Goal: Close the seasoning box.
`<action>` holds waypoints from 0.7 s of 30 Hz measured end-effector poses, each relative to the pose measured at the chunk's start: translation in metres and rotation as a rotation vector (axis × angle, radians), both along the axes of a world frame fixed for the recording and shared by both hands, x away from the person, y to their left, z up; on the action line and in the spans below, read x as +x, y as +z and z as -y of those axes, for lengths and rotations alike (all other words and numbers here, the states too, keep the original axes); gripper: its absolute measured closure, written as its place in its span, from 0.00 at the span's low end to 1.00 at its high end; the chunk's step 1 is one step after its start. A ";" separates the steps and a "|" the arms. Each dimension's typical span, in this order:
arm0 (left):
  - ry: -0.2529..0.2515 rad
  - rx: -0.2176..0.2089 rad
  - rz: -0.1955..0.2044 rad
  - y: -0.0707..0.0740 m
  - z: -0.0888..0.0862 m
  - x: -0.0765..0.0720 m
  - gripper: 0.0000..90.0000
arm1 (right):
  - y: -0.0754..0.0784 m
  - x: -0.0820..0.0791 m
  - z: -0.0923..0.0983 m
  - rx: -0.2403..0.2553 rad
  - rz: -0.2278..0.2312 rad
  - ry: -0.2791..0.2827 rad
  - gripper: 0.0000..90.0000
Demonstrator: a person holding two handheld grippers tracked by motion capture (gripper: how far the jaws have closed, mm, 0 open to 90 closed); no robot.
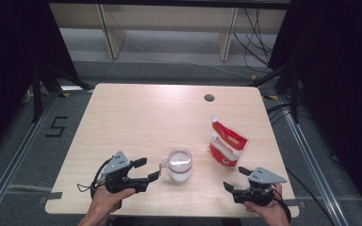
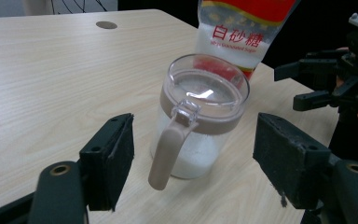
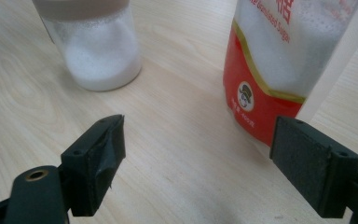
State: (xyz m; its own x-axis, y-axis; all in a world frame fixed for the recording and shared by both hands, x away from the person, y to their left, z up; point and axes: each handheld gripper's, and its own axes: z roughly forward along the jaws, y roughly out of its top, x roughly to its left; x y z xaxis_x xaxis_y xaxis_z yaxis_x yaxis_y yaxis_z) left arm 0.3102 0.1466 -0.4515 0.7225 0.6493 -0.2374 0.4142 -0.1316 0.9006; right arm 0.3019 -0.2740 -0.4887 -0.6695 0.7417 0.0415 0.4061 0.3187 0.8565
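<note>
A clear plastic jar point(image 1: 179, 165) with a brown lid band and a brown handle point(image 2: 168, 151) stands near the table's front, partly filled with white sugar point(image 3: 100, 60). To its right stands a red and white sugar pouch point(image 1: 227, 142), upright. My left gripper point(image 1: 147, 169) is open just left of the jar; the handle points between its jaws without touching them. Open as well, my right gripper point(image 1: 236, 178) sits in front of the pouch point(image 3: 279, 60) at the table's front right, with nothing between its jaws. The right gripper point(image 2: 303, 84) appears beyond the jar in the left gripper view.
The light wooden table point(image 1: 136, 117) has a round cable hole point(image 1: 209, 98) at the back right. Black curtains flank both sides, and cables lie on the floor behind. The table's front edge runs close to both hands.
</note>
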 end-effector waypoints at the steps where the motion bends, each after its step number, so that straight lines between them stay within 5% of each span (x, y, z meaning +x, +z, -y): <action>1: 0.000 0.008 0.001 -0.001 0.000 -0.001 0.31 | 0.000 0.000 0.000 -0.003 -0.007 0.003 0.21; 8: -0.015 0.054 0.019 -0.008 -0.004 -0.005 0.27 | 0.000 0.001 0.000 -0.011 0.024 0.007 0.20; 18: -0.026 0.069 0.000 -0.019 -0.008 -0.015 0.24 | 0.000 0.000 0.000 -0.014 0.024 0.006 0.19; 19: -0.037 0.073 -0.002 -0.021 -0.009 -0.015 0.23 | 0.001 -0.003 -0.002 0.003 -0.013 -0.021 0.19; 21: -0.043 0.089 -0.003 -0.025 -0.010 -0.016 0.23 | 0.000 -0.001 -0.001 -0.017 0.009 -0.009 0.19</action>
